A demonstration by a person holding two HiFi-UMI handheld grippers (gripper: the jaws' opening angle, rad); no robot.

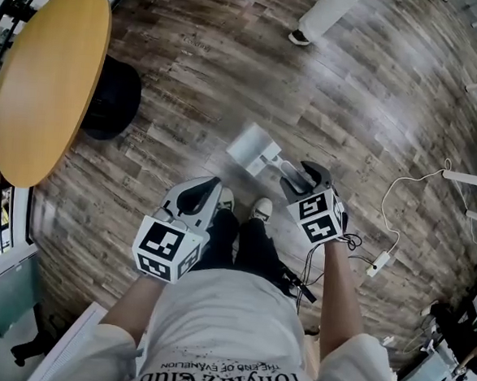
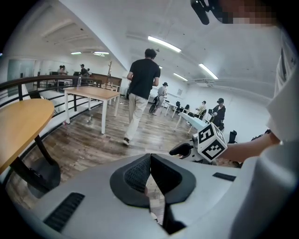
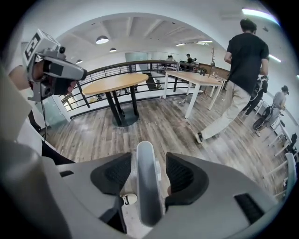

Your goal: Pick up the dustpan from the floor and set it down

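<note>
Standing on the floor (image 1: 189, 76) just on the far side of the person's shoes (image 1: 262, 208), the dustpan (image 1: 254, 148) has its handle (image 3: 148, 186) between the released jaws of the right gripper (image 1: 303, 174), which do not press it. The left gripper (image 2: 149, 179) is clenched and empty. The set-down seems finished; next, the right gripper should draw back without catching the handle.

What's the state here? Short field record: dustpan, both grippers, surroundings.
dustpan: white, on the wood floor, ahead of the shoes
handle: between the right gripper's jaws, gap on each side
right gripper: jaws open, nothing gripped
left gripper: jaws together, empty
round table: on the holder's left
bystander: walking away
</note>
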